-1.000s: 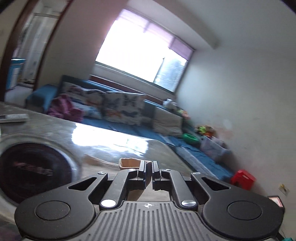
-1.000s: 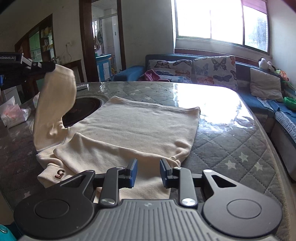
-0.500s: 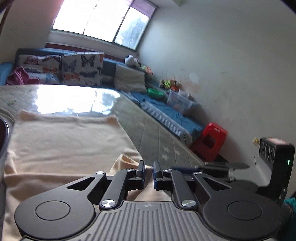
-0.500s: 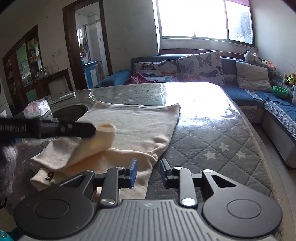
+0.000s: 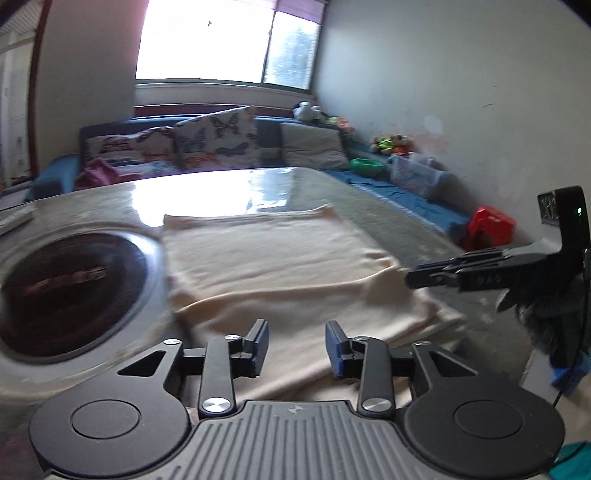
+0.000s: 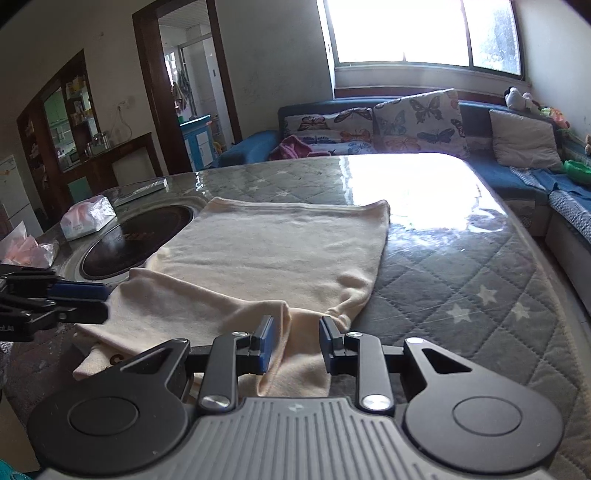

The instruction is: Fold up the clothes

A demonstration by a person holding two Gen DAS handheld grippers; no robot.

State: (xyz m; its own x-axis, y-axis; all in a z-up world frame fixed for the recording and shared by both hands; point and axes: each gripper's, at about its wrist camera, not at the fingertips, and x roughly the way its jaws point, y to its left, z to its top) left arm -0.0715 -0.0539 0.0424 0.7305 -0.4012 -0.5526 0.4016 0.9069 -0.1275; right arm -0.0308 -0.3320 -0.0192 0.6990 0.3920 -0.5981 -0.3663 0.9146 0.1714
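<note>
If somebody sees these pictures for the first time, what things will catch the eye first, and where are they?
First is the cream garment, spread flat in the middle of the grey quilted table, with a sleeve folded across its near end. Left of it a dark round cooktop is sunk into the table. Behind, a bright window glares above the blue sofa with butterfly cushions.

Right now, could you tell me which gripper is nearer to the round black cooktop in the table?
Left. The left gripper hovers right beside the cooktop, at the garment's left edge. The right gripper sits farther away, over the garment's near edge.
</note>
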